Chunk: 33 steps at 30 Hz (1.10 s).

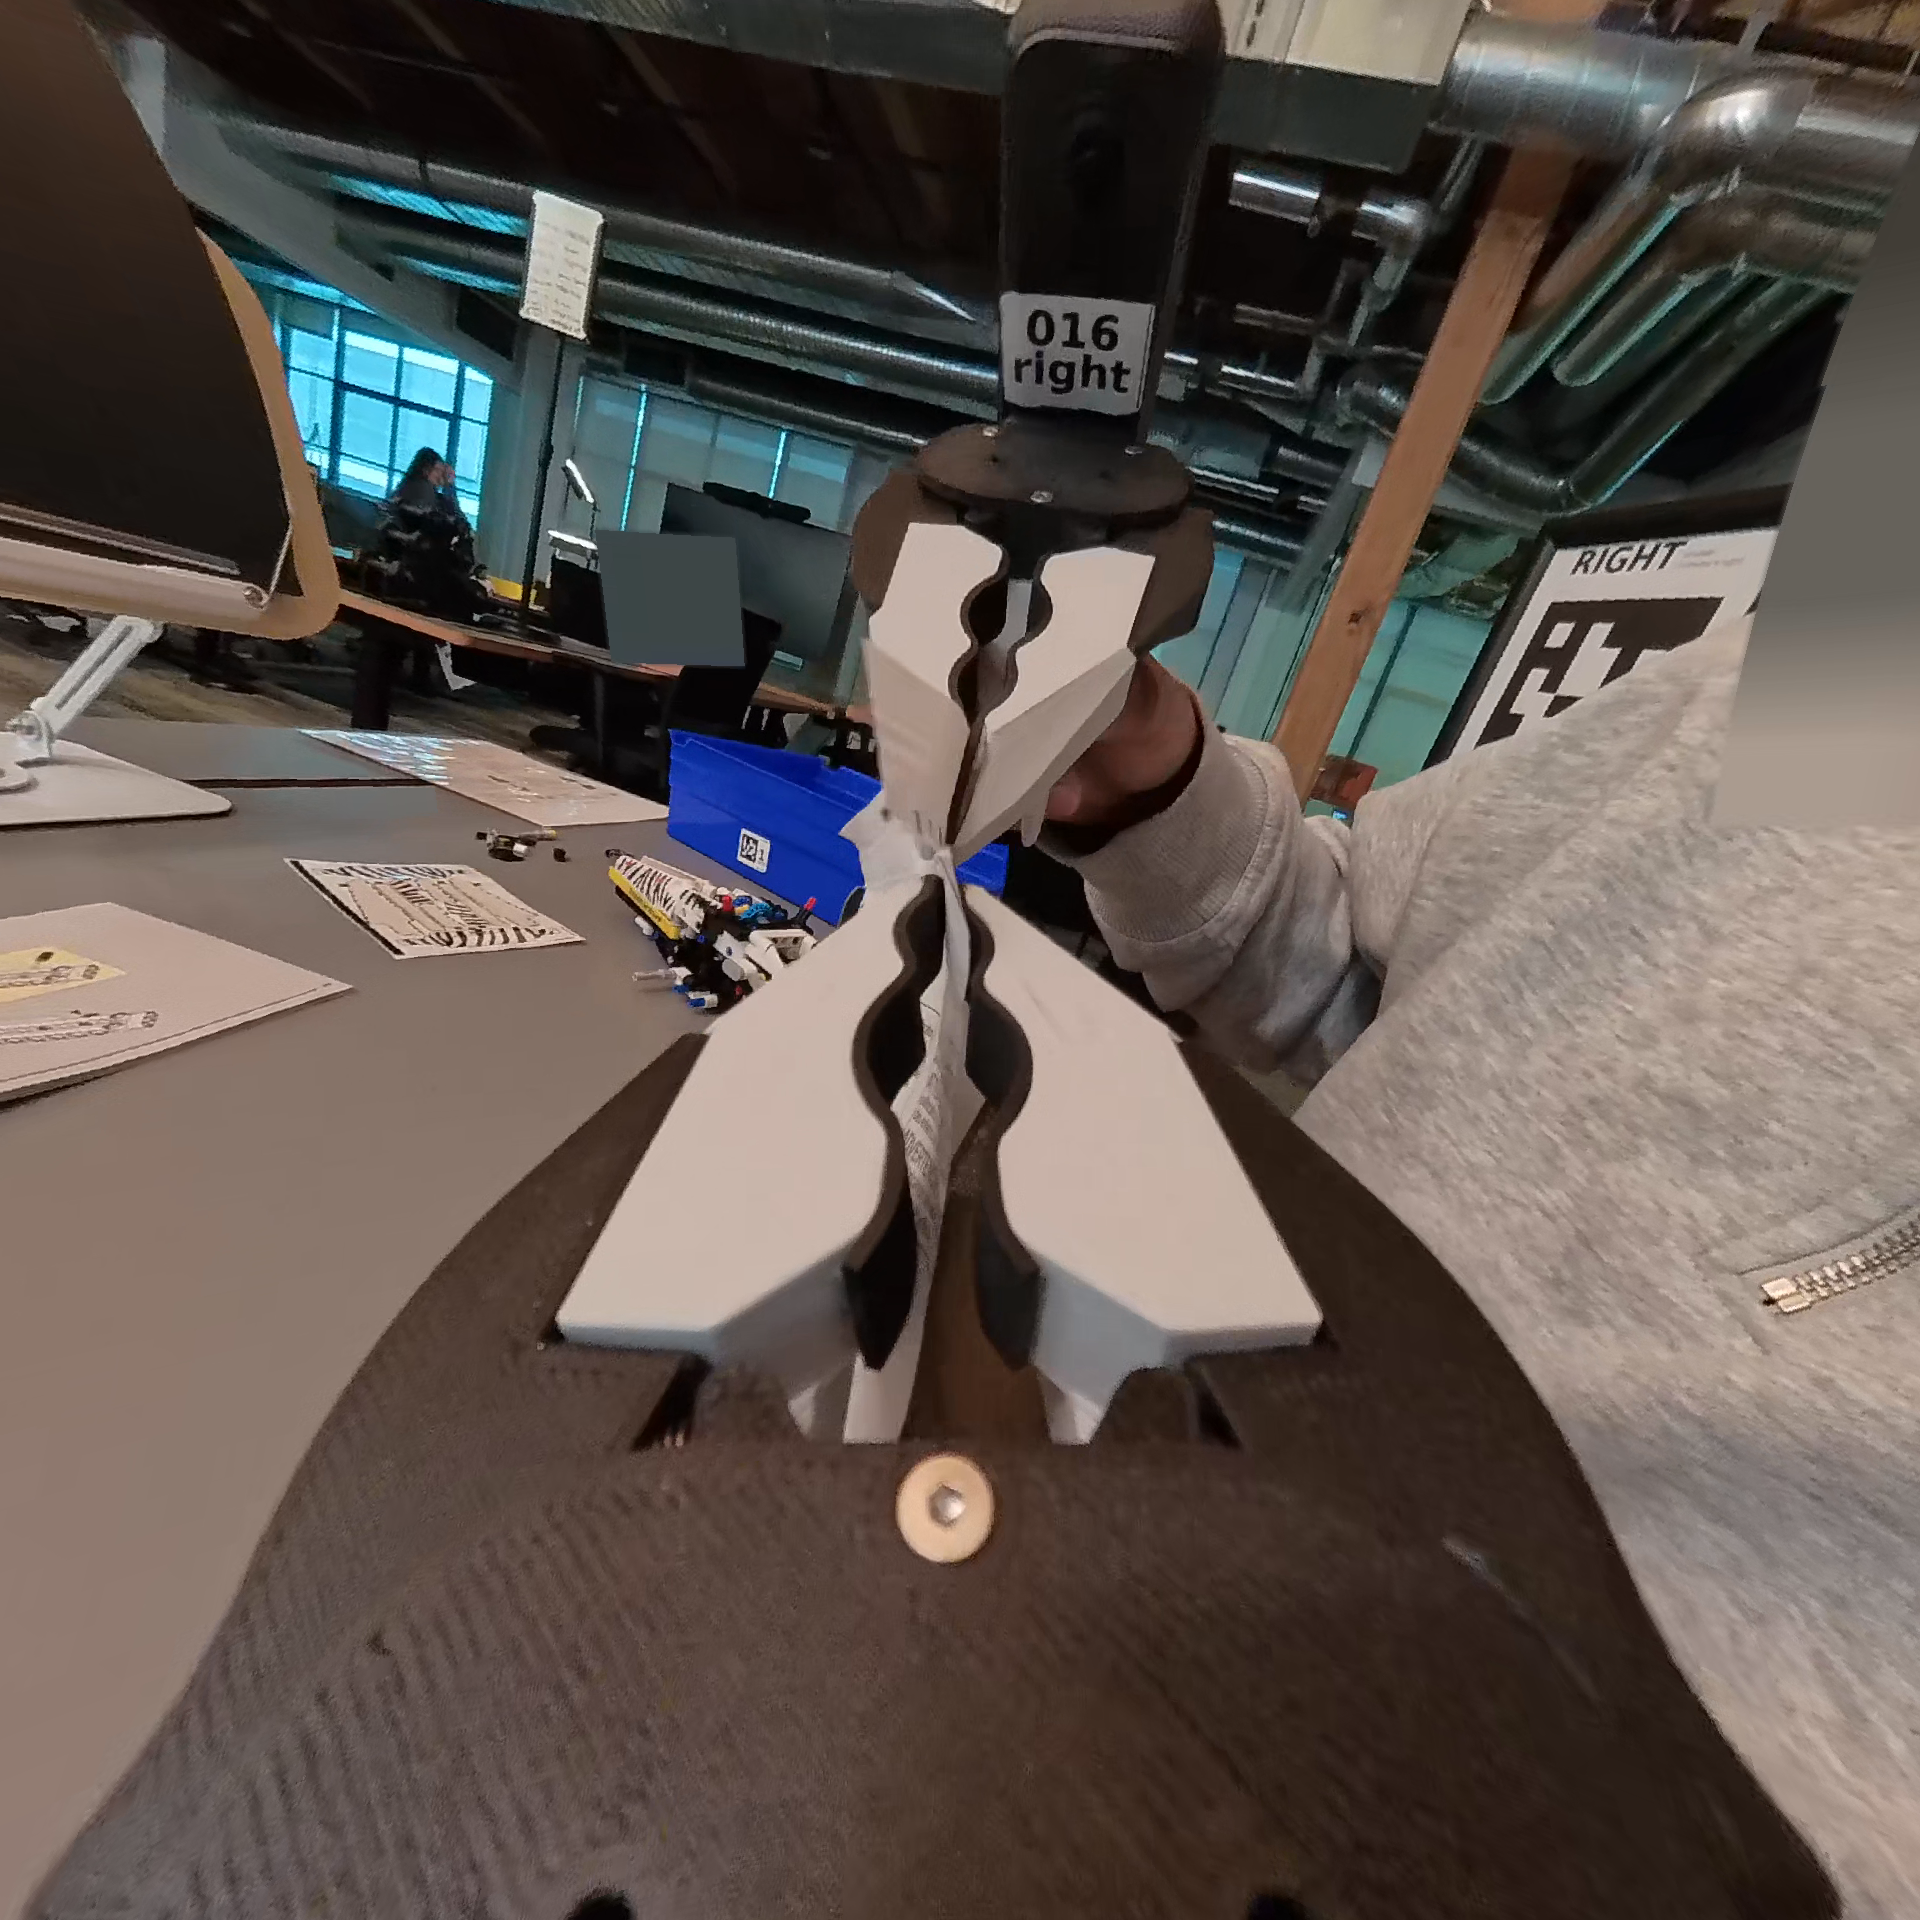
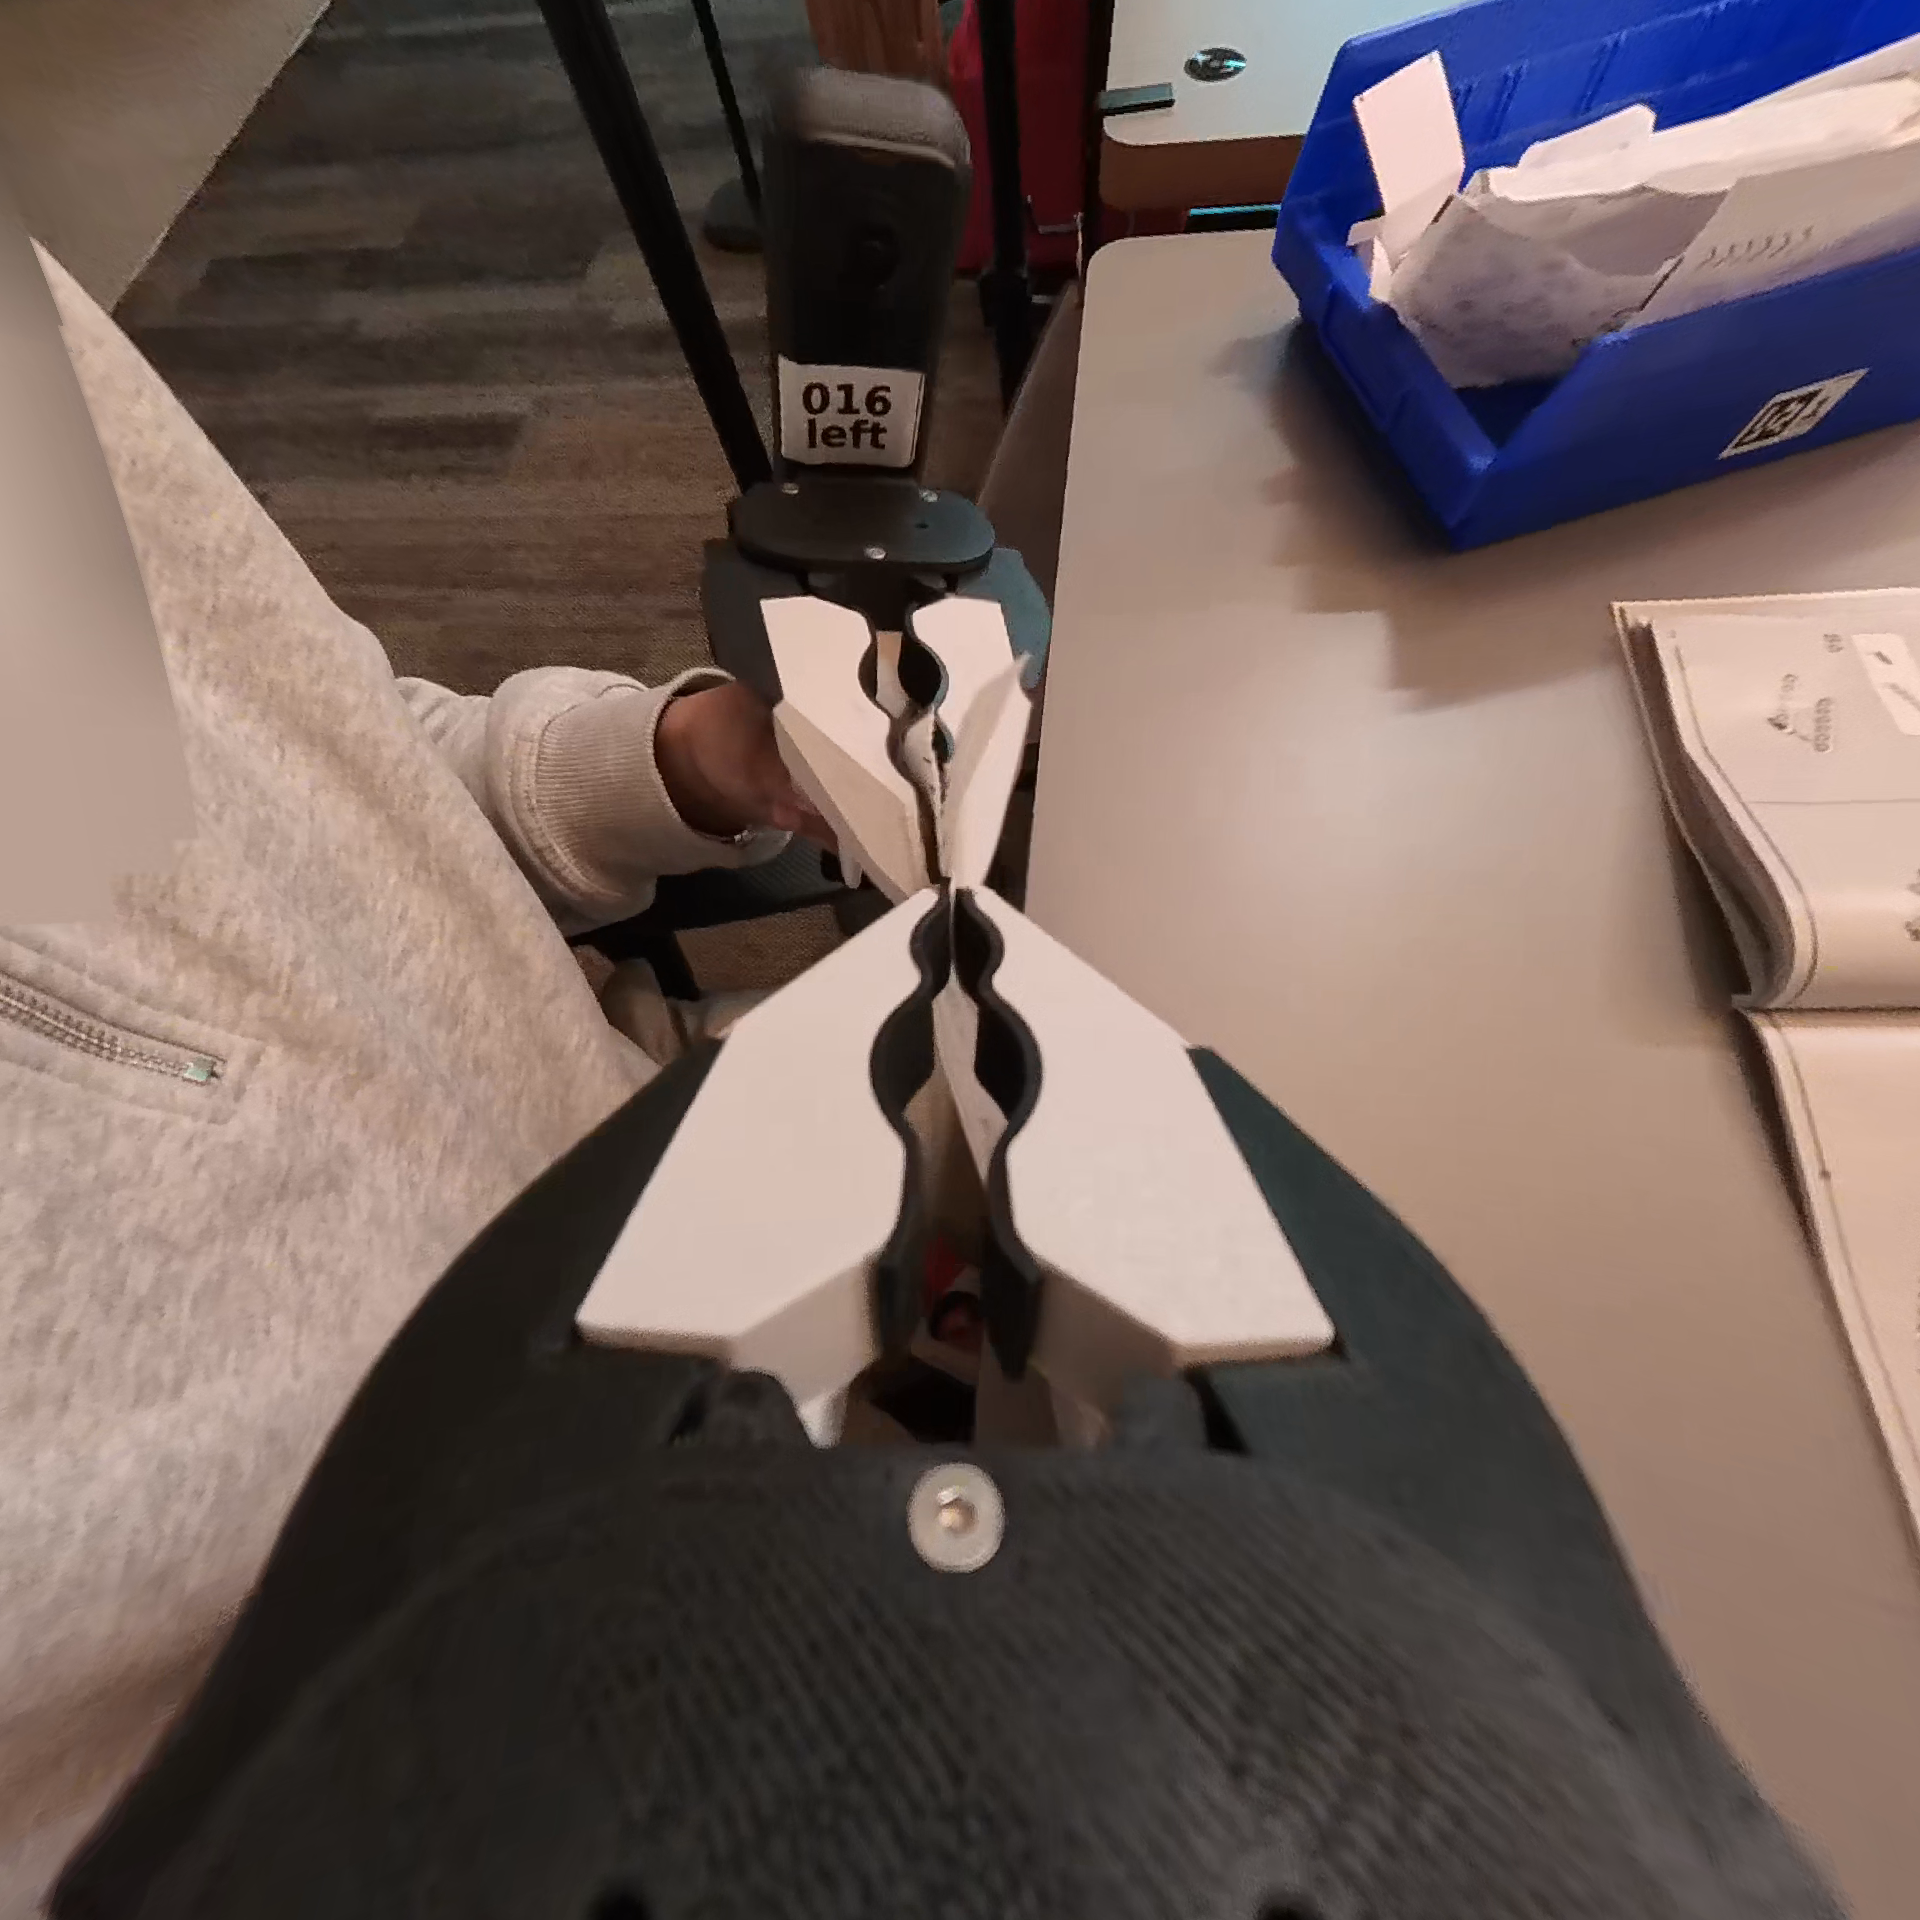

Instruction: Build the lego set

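- white paper bag (image 1: 940,1049), thin and printed, is sitting pinched between the fingers of the left gripper (image 1: 940,883), running back along the wavy black pads toward the 6 o'clock edge of the left wrist view.
- right gripper (image 2: 951,904) is facing the left one tip to tip; its jaws are closed down to a narrow slit on the same bag, a strip of which (image 2: 961,1049) is showing between its pads.
- both tools are therefore clamping one piece of paper from opposite ends, off the near edge of the grey table (image 2: 1403,935).
- judged step: tearing the bag open to reach lego parts; whether a tear has started cannot be told.
- handling: the bag is likely light, limp and easily ripped; gripping close to the edge, with the two holds near each other, should concentrate the pull.
- risk: small parts may spill to the floor once the paper gives.
- part-built lego model (image 1: 717,925) is lying on the table at 10 o'clock from the left gripper's tips, well apart.
- blue bin (image 2: 1621,416) holding crumpled paper is standing at 1 o'clock in the right wrist view; instruction booklet (image 2: 1787,810) is lying at 3 o'clock.
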Each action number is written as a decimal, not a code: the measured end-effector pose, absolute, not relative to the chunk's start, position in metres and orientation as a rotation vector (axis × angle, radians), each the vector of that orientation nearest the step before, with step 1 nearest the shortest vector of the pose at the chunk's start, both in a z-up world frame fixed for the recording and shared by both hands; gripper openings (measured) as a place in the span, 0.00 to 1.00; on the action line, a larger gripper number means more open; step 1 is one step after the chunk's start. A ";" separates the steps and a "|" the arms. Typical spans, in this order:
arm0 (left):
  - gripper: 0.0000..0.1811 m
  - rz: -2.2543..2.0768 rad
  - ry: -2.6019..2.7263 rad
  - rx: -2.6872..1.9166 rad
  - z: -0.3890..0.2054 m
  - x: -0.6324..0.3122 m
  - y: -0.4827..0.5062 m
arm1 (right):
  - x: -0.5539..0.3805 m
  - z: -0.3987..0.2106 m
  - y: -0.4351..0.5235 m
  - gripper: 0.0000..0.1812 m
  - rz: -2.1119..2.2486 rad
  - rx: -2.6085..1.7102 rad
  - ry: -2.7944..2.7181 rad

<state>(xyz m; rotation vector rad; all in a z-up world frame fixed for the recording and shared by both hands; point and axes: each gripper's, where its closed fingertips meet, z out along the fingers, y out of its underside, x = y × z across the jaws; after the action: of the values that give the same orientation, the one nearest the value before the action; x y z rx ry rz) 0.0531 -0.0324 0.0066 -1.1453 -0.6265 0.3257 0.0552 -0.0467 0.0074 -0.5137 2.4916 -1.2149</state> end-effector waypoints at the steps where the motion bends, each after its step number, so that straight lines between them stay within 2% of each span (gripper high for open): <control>1: 0.00 0.324 -0.628 -1.136 0.007 0.053 -0.033 | 0.055 0.008 -0.048 0.00 -1.210 -0.484 2.482; 12: 0.00 0.356 -0.680 -1.121 0.008 0.049 -0.040 | 0.049 0.011 -0.056 0.00 -1.248 -0.179 2.204; 33: 0.00 0.344 -0.685 -1.105 0.008 0.048 -0.041 | 0.041 0.016 -0.058 0.00 -1.311 0.033 2.006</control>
<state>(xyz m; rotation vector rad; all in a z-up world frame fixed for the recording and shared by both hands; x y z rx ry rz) 0.0476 -0.0407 0.0081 -1.1049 -0.6851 0.3439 0.0406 -0.0576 0.0157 0.0328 2.0062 -1.3107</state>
